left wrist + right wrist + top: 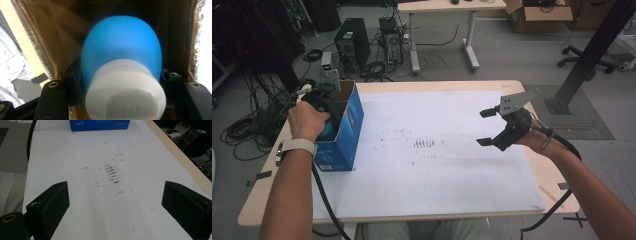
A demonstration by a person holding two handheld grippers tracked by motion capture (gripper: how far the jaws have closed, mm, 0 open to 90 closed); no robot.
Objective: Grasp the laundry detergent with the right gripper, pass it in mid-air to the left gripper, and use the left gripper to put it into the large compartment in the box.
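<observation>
An open blue cardboard box (347, 127) stands at the table's left edge. My left gripper (121, 75) reaches down into it, held by a hand with a watch on the wrist. Its jaws press both sides of a rounded blue bottle (122, 42) with a thick white cap (125, 92), and the box's brown inner walls (62, 30) surround it. My right gripper (483, 128) hovers open over the right part of the table, nothing between its jaws. The right gripper (115, 202) faces the blue box (100, 124) across the table.
A white board (437, 175) covers most of the wooden table, with a patch of brown stains (424, 144) at its middle. Beyond the table stand computer towers (352, 42), tangled cables, a second desk (447, 7), a black slanted post (592, 50) and an office chair base.
</observation>
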